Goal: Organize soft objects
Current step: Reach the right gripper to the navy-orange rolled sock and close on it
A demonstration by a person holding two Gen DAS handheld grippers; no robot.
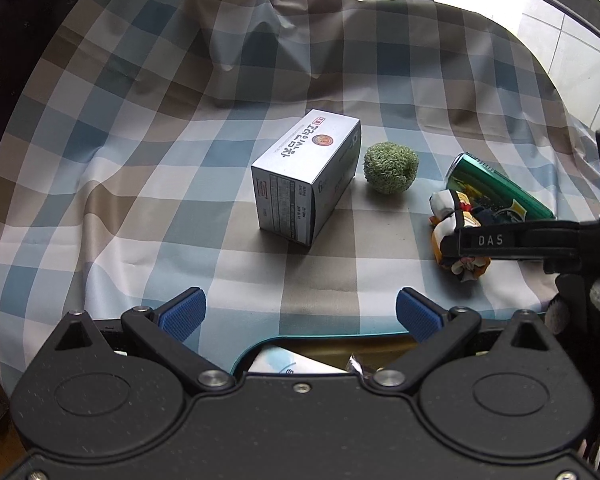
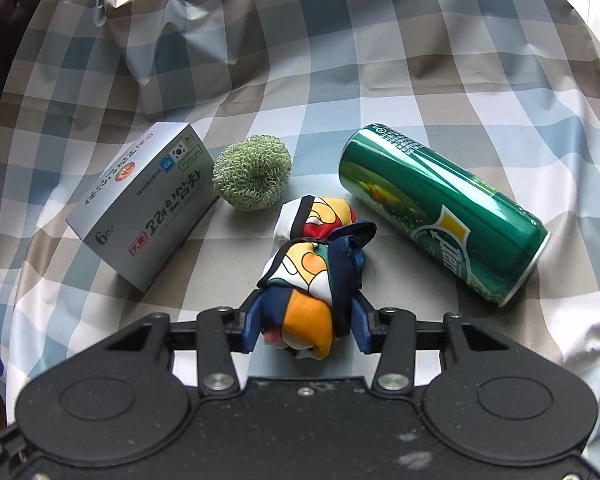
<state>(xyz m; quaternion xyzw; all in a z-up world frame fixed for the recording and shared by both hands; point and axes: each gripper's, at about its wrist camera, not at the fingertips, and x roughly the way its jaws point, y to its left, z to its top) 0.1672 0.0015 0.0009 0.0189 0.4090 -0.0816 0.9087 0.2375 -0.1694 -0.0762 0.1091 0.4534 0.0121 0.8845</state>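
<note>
Step in hand: pickup of the first soft item. My right gripper has its blue pads pressed on either side of the near end of the bundled patterned cloth, which bulges between them and looks squeezed; I read this as a grip taken, lift not yet made, since the far end of the bundle lies on the checked tablecloth. The cloth sits between the green can, lying on its side just to the right, and the grey box to the left, with the green knitted ball just beyond it, near the box corner. My left gripper hangs with jaws wide and nothing between them, above the near edge of the cloth-covered surface; a teal-rimmed container shows below it with some packets inside, though I cannot tell its full shape. Judgement: that container is probably where soft things go. Next move calls for a straight lift, keeping clear of the can, which could roll if nudged. The loose far half of the bundle may sag or unfold on the way. The ball is the other soft item, untouched.
</note>
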